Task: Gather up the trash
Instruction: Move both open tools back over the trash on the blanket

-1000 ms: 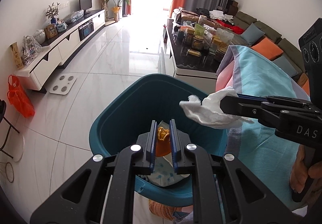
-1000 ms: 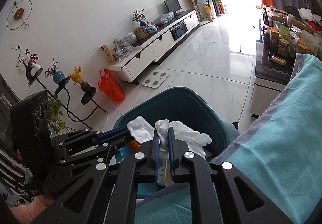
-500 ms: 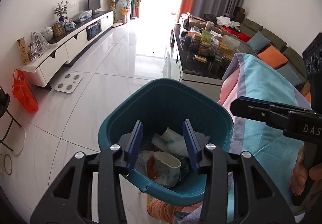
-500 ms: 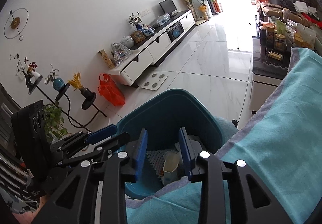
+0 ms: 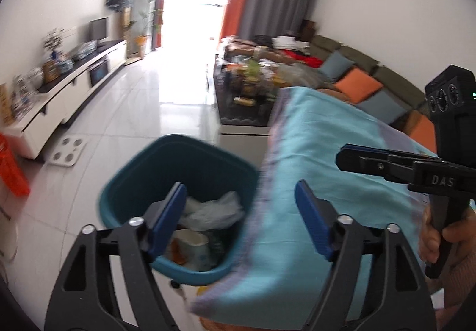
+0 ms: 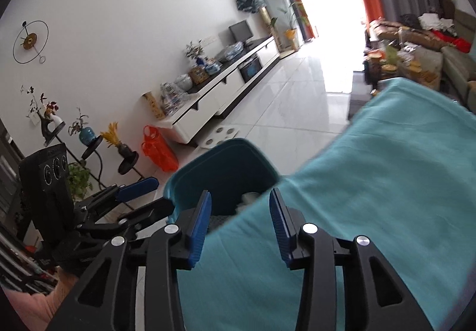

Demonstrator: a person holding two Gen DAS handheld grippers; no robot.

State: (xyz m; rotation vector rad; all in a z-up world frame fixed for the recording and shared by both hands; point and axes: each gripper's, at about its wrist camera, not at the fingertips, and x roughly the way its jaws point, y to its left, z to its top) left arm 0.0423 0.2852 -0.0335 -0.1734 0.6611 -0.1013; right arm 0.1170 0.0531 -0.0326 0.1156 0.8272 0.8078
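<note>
A teal trash bin [image 5: 131, 179] stands on the floor beside a table with a light blue cloth [image 5: 321, 152]. White tissue [image 5: 211, 209] and a paper cup [image 5: 192, 244] lie inside it. My left gripper [image 5: 241, 212] is open and empty, above the bin's right rim and the cloth edge. My right gripper [image 6: 241, 218] is open and empty over the cloth, just behind the bin [image 6: 223, 164]. The right gripper also shows at the right of the left wrist view [image 5: 357, 157], and the left gripper shows at the left of the right wrist view [image 6: 142, 197].
A white TV cabinet [image 5: 68, 93] runs along the left wall, with an orange bag [image 5: 12, 170] and a white scale [image 5: 67, 151] on the tiled floor. A cluttered dark coffee table [image 5: 250, 95] and a sofa [image 5: 366, 78] lie ahead on the right.
Both grippers opened and dropped their trash into the bin: the tissue from the right, an orange piece from the left. Both then moved right and back over the cloth.
</note>
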